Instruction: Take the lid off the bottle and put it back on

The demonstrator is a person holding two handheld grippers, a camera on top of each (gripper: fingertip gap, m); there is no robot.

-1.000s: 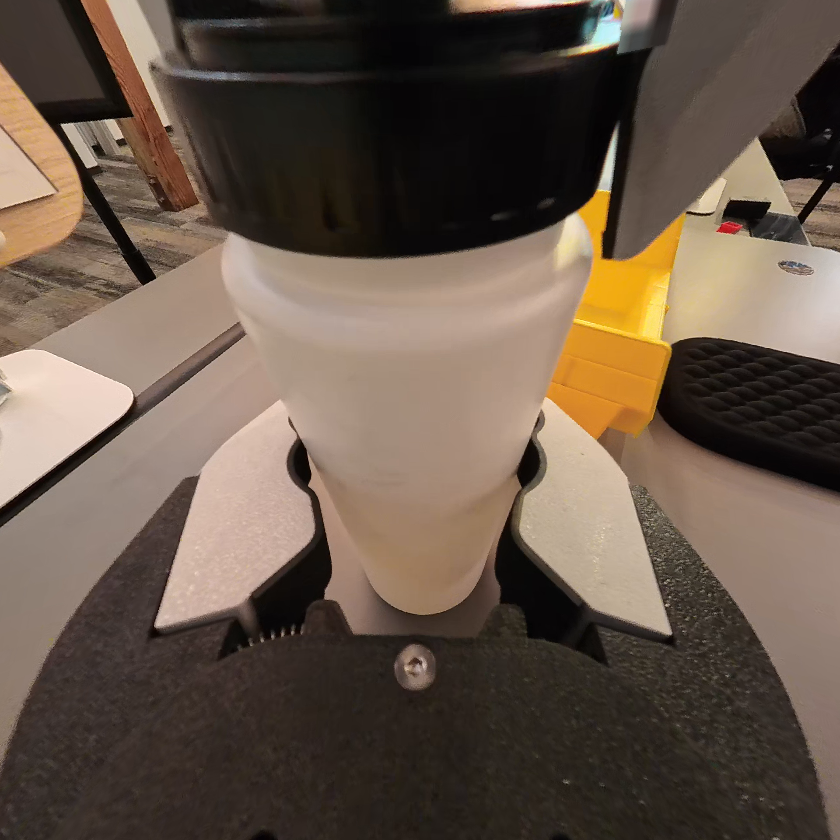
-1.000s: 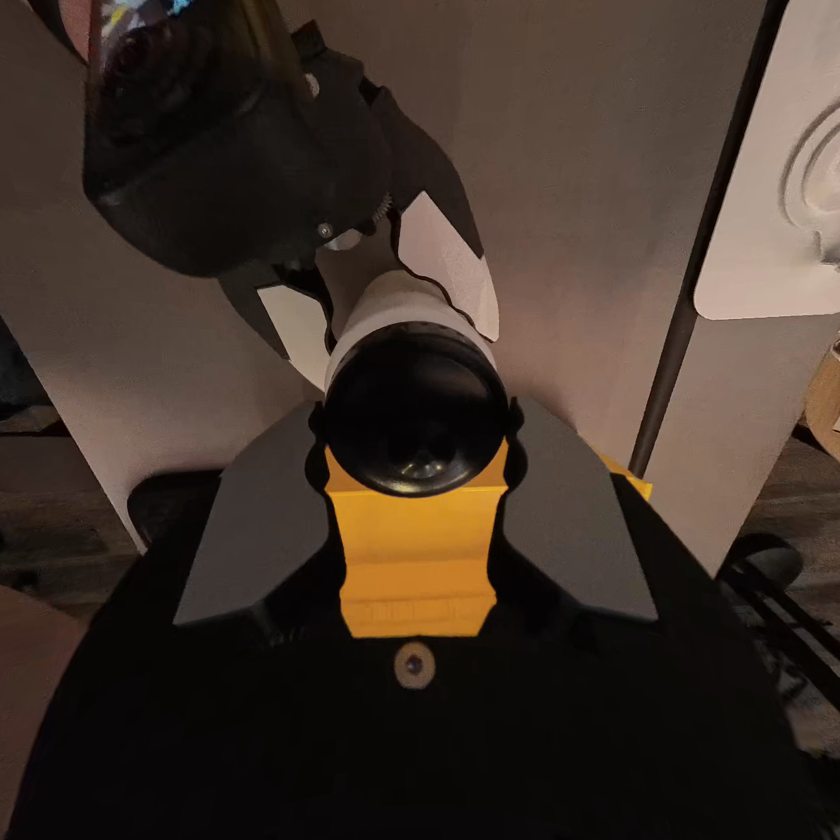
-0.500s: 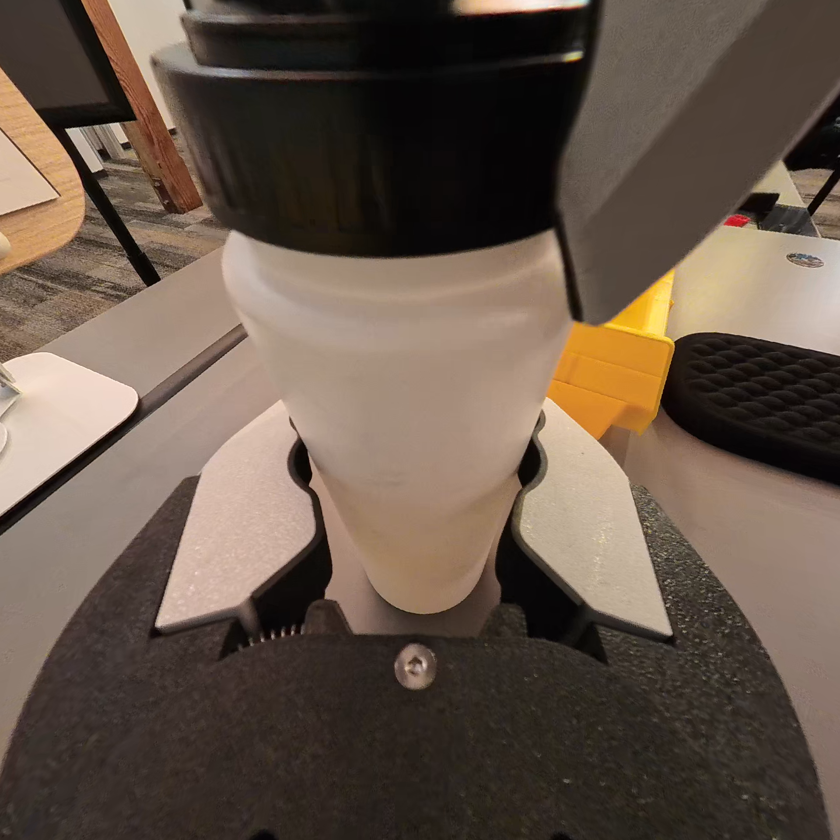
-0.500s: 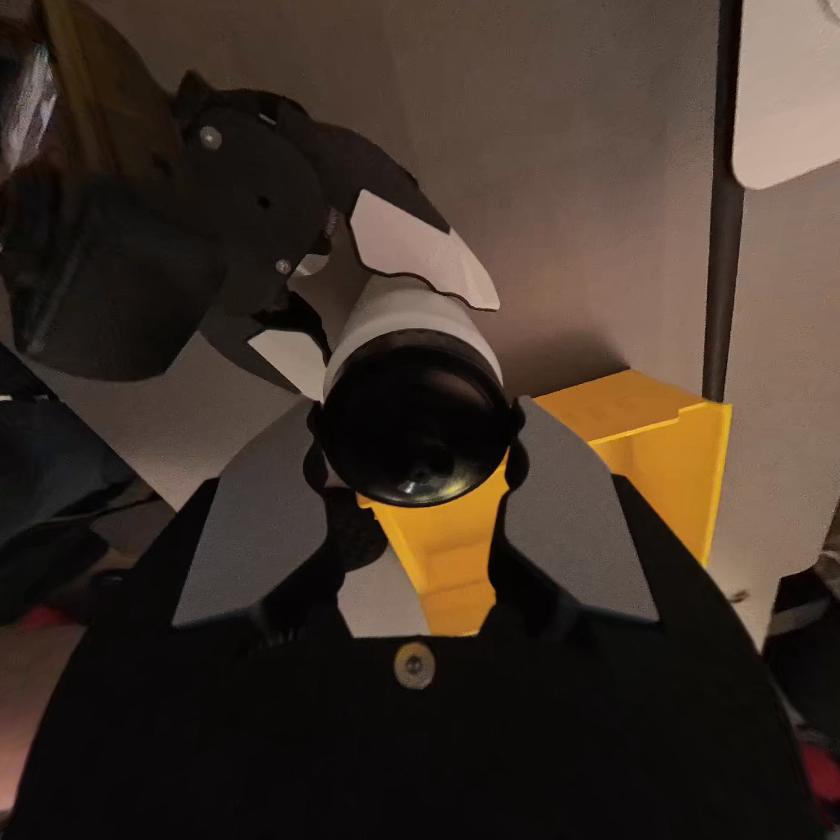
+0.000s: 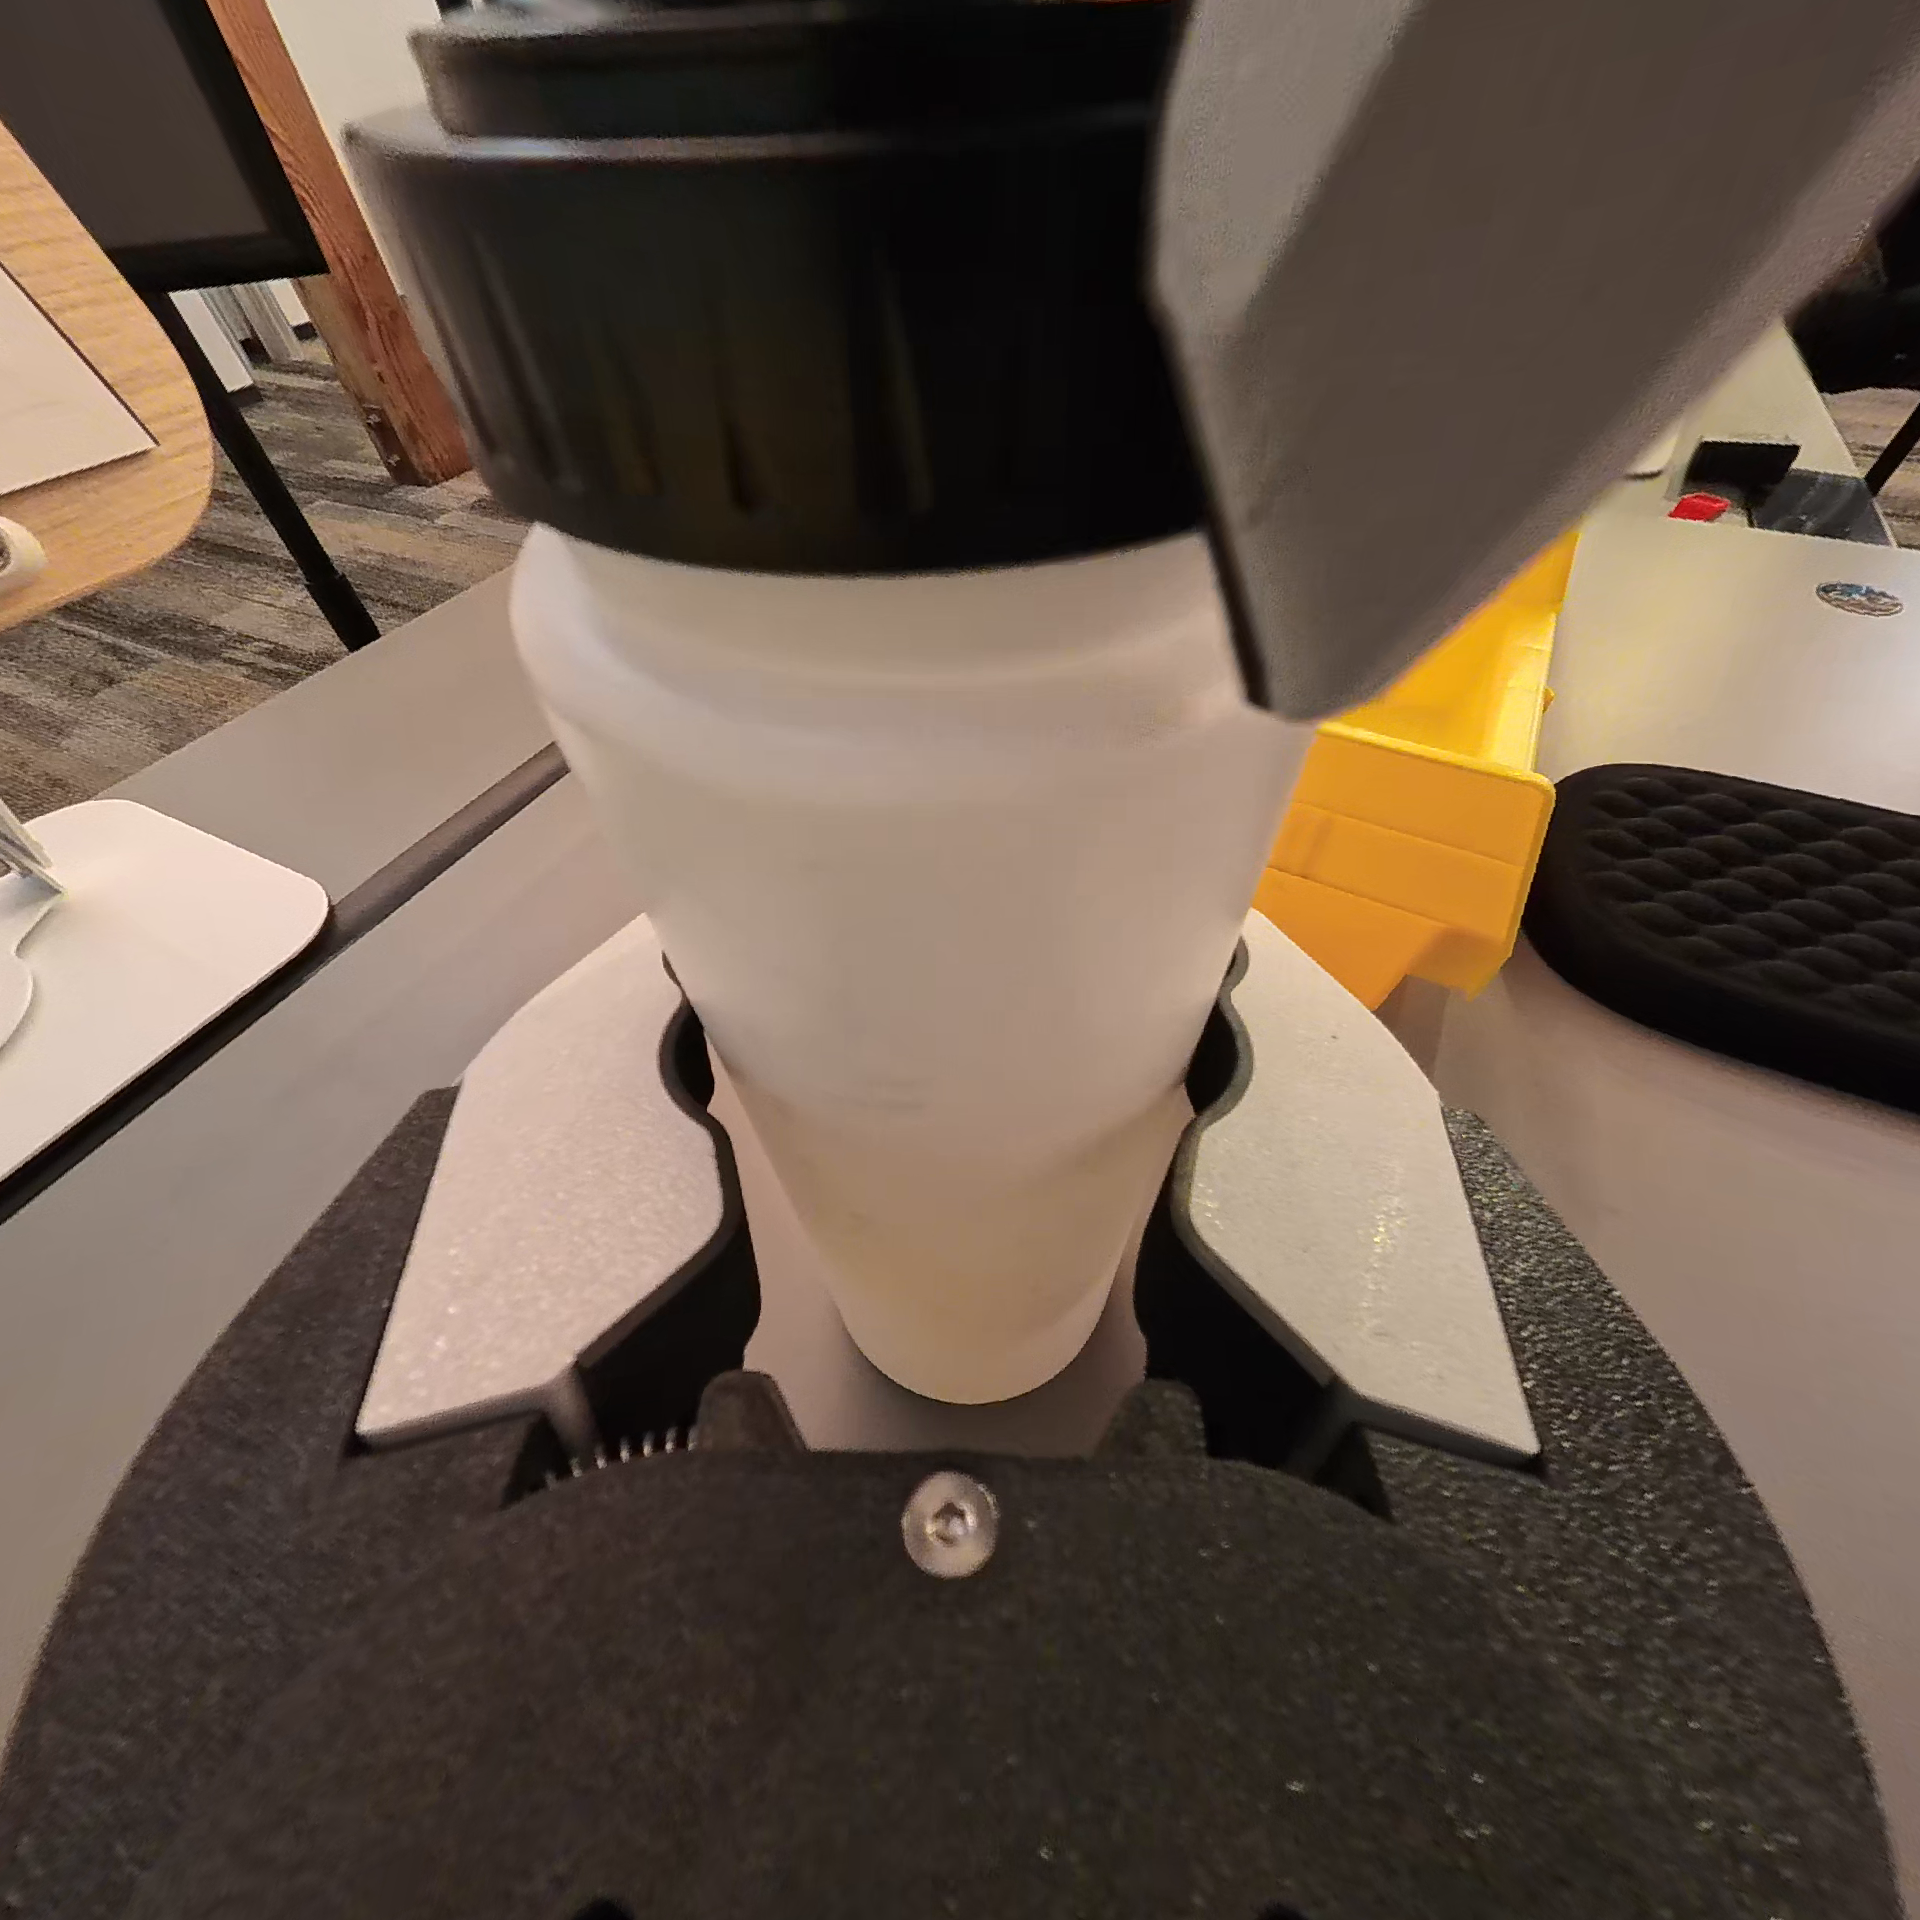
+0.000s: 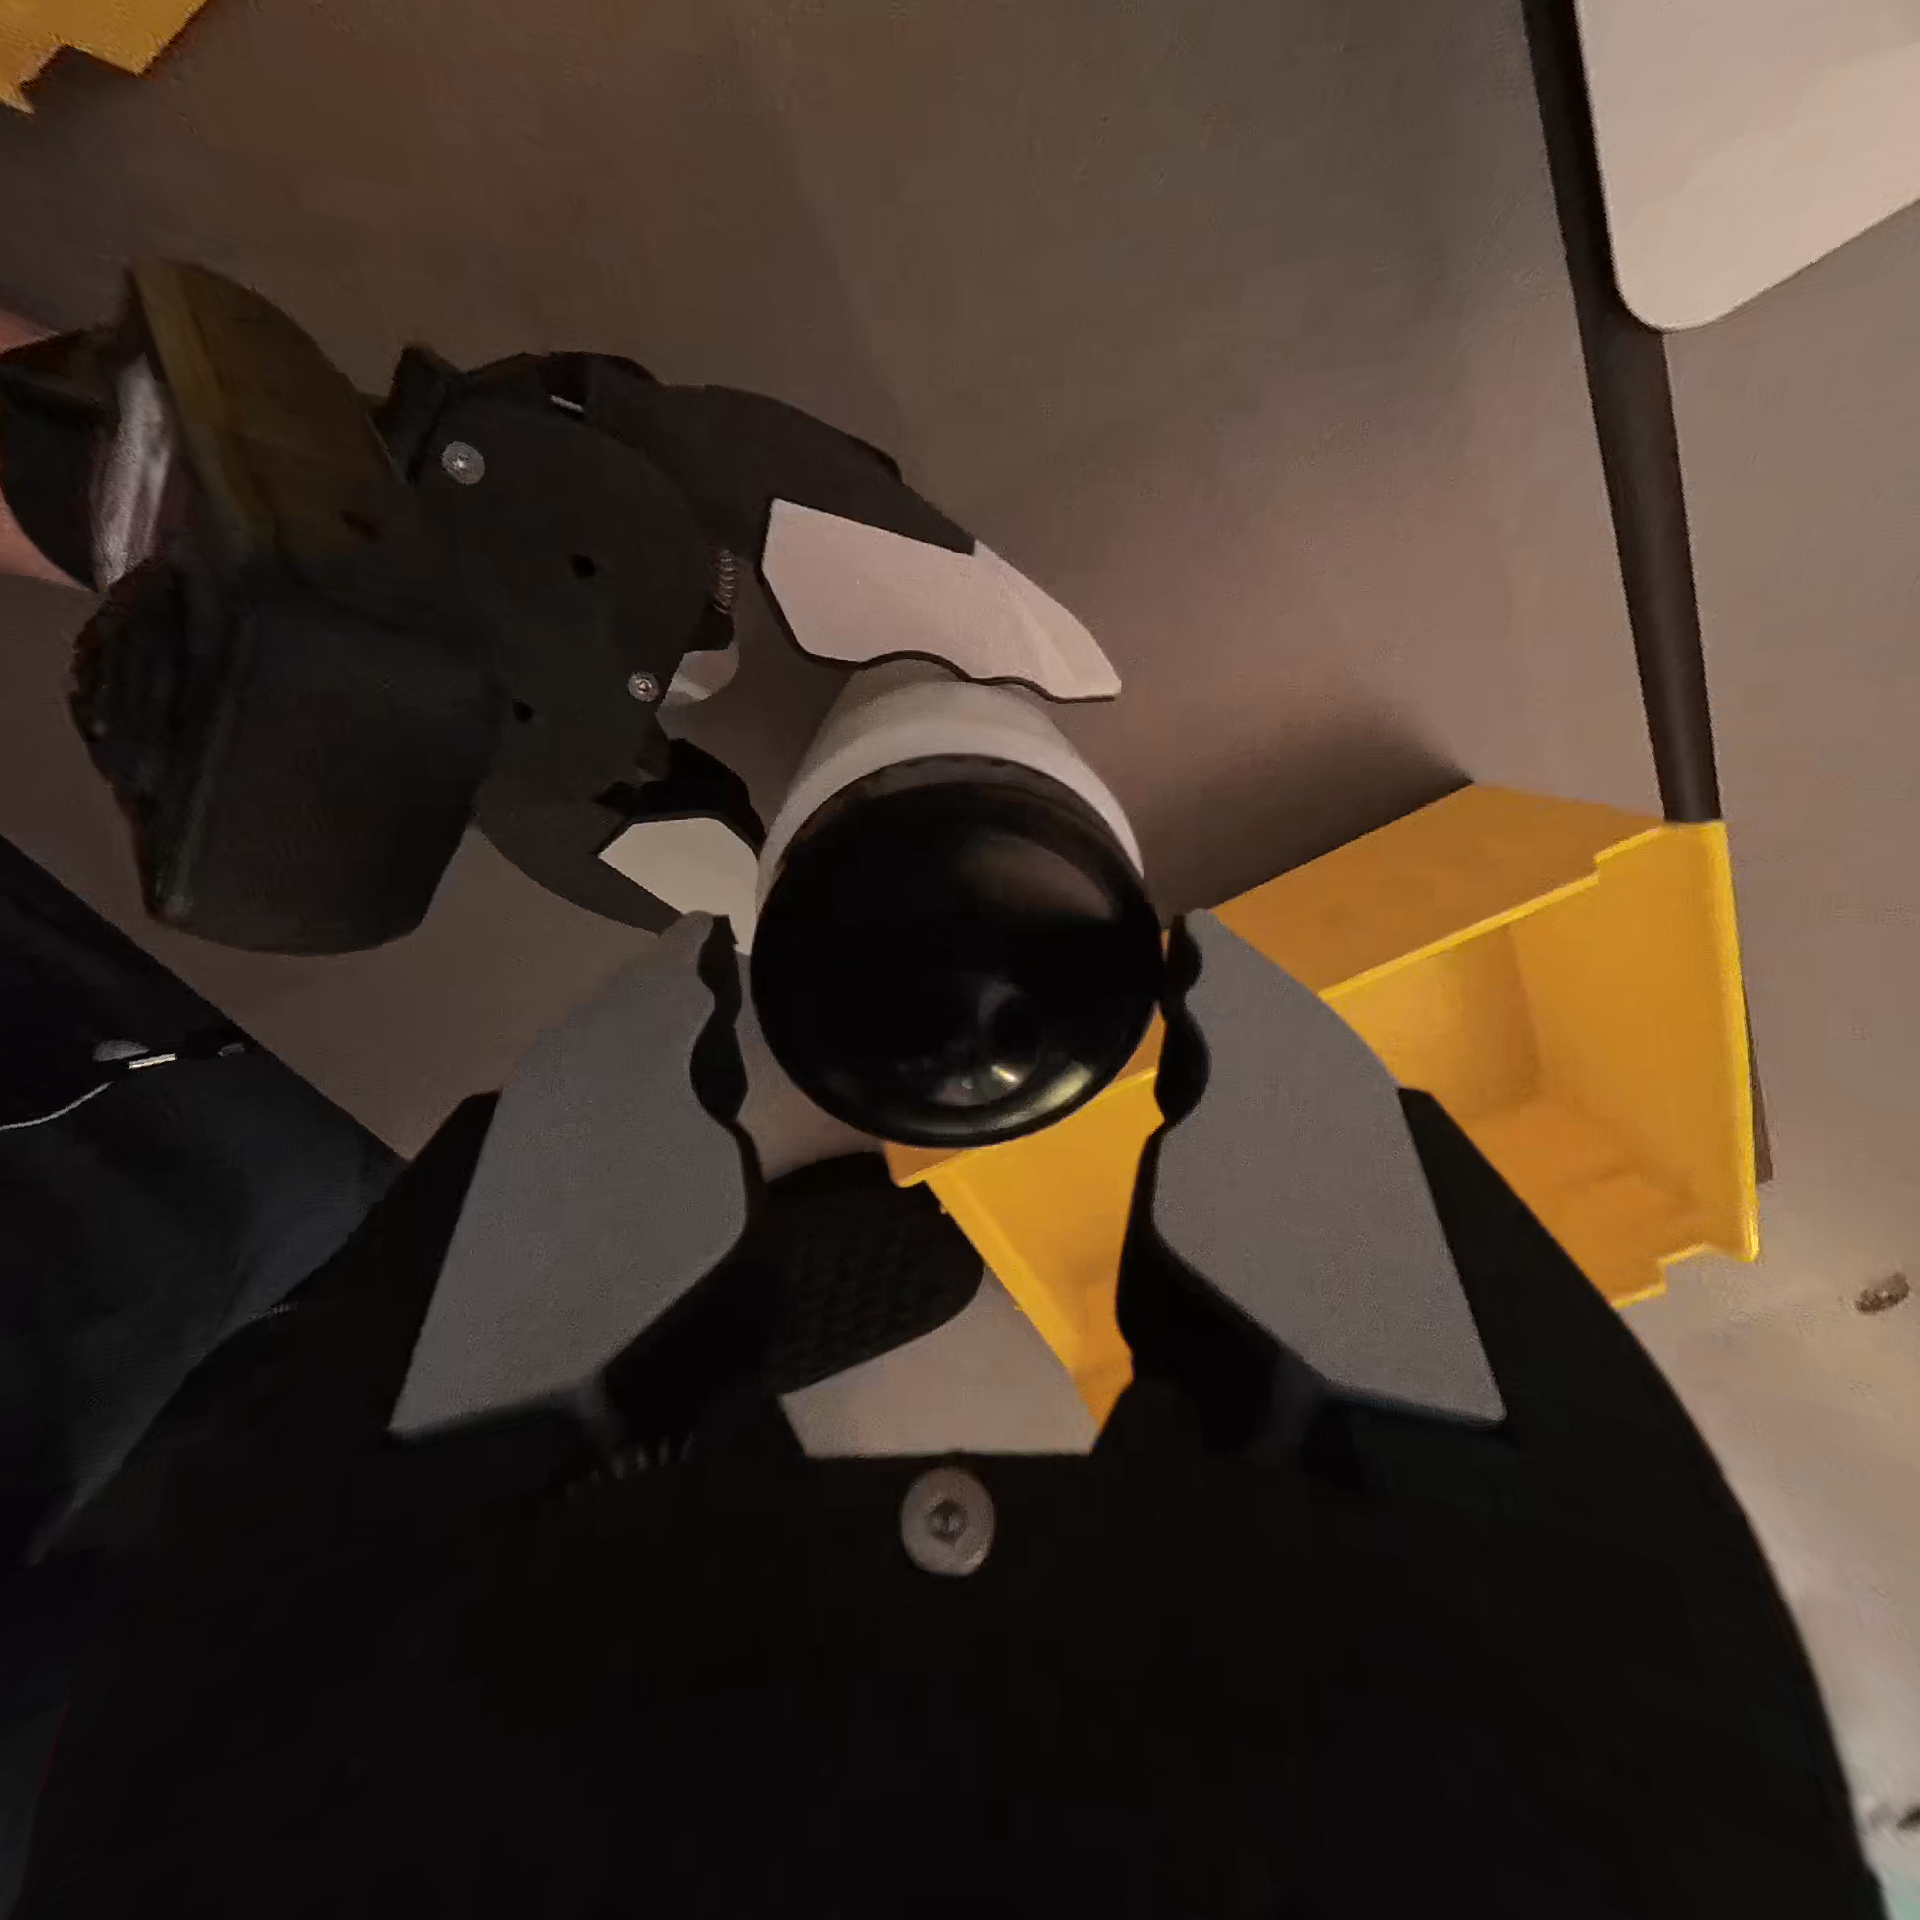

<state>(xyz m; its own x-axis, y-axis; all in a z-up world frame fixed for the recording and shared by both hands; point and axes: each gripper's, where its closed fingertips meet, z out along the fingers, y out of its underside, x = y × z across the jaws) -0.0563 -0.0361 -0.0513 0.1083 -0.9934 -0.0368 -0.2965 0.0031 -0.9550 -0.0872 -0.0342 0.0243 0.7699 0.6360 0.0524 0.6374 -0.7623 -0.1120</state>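
While the white bottle (image 5: 935, 935) is kept upright on the grey table (image 5: 312, 987), its lower body is clamped between the two pale fingers of the left gripper (image 5: 951, 1049), whose jaws are closed onto it. A black ribbed lid (image 5: 810, 364) is seated on the bottle's neck. Around that lid the right gripper (image 6: 940, 997) is placed from above, its grey fingers (image 6: 592, 1174) lying at the lid's two sides; firm contact cannot be told. A yellow bin (image 5: 1423, 831) is seen just behind the bottle to the right, and a black mat (image 5: 1745, 914) lies beside it. No writing can be read on the bottle or lid.
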